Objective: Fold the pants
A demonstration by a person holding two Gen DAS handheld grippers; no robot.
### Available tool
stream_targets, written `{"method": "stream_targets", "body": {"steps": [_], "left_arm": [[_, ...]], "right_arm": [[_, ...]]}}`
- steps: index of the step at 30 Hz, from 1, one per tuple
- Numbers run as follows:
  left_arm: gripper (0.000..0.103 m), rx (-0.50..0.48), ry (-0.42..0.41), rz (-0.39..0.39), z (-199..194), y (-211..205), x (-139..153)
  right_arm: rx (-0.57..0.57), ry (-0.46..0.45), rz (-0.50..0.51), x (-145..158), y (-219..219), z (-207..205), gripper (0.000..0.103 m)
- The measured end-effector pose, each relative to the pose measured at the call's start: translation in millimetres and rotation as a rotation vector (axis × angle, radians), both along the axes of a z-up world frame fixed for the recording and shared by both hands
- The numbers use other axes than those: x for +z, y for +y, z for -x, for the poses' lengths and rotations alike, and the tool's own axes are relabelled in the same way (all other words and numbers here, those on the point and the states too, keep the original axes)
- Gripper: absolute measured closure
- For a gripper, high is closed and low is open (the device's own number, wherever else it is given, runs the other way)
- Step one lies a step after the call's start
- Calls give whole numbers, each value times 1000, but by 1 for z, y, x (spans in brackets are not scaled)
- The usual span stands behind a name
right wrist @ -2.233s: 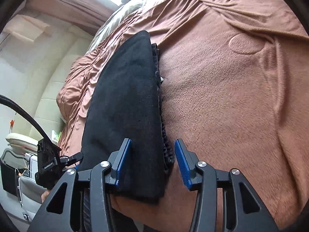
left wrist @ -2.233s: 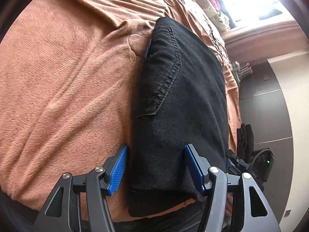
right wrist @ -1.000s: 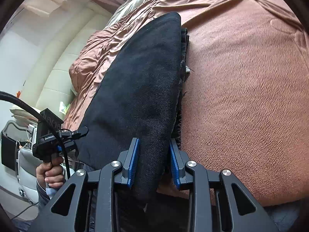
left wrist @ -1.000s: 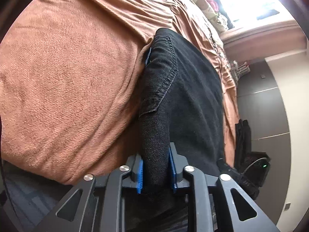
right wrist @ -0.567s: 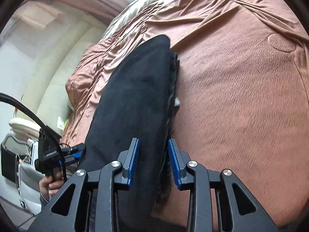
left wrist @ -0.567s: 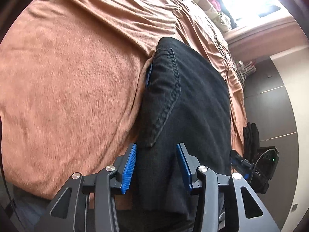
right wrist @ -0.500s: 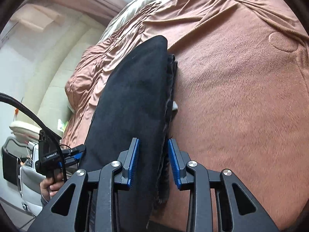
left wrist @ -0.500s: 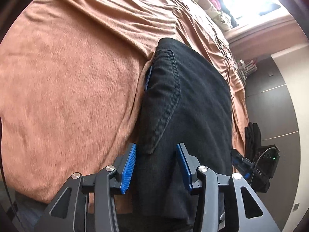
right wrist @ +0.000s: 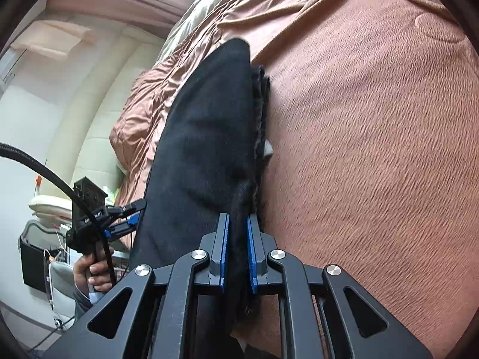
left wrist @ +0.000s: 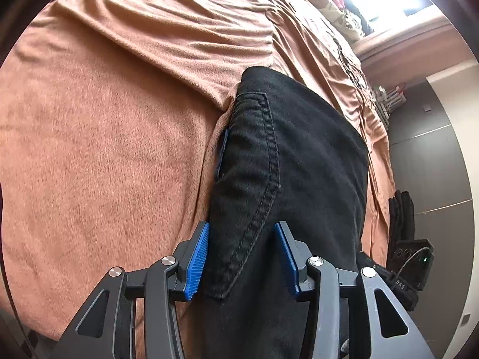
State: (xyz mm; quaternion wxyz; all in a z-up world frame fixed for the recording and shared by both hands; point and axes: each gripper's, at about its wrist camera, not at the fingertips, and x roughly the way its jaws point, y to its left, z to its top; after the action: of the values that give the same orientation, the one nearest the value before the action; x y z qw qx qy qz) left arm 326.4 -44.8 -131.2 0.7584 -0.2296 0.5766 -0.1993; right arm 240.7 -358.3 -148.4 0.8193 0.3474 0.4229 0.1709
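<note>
The black denim pants lie folded on a brown blanket, a back pocket seam showing in the left wrist view. My left gripper is open, its blue pads on either side of the near pocket edge without pinching it. In the right wrist view the pants run up the bed as a dark folded stack. My right gripper is shut on the near edge of that stack, pads pressed on the cloth.
The brown blanket covers the bed with wrinkles toward the far end. A pale padded headboard stands at left. The left hand and gripper handle show beside the pants. A dark wall and floor lie to the right.
The left gripper let go of the pants and stands open. The right gripper, slightly parted half a second ago, has closed tight on the pants' edge.
</note>
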Motion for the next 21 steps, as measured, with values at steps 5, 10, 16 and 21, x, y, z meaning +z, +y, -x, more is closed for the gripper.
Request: {"method": "stream_targets", "body": {"steps": [5,10,16,21], "left_arm": [[51,-1,-5,7,-5,1,0],[51,-12,-2,12,-11,-1,-4],[50,-24,6,41,-20,-2,-13],[50,-34,9,78,-25,-3,-19]], "right_arm": [[-38,-4,-38,-3,-21,-2,46],[18,32,-89,-16,-19,-17,46],[57,67,-117,-20,-3,-41,44],[92,84,-93,-19,6,-60,44]]}}
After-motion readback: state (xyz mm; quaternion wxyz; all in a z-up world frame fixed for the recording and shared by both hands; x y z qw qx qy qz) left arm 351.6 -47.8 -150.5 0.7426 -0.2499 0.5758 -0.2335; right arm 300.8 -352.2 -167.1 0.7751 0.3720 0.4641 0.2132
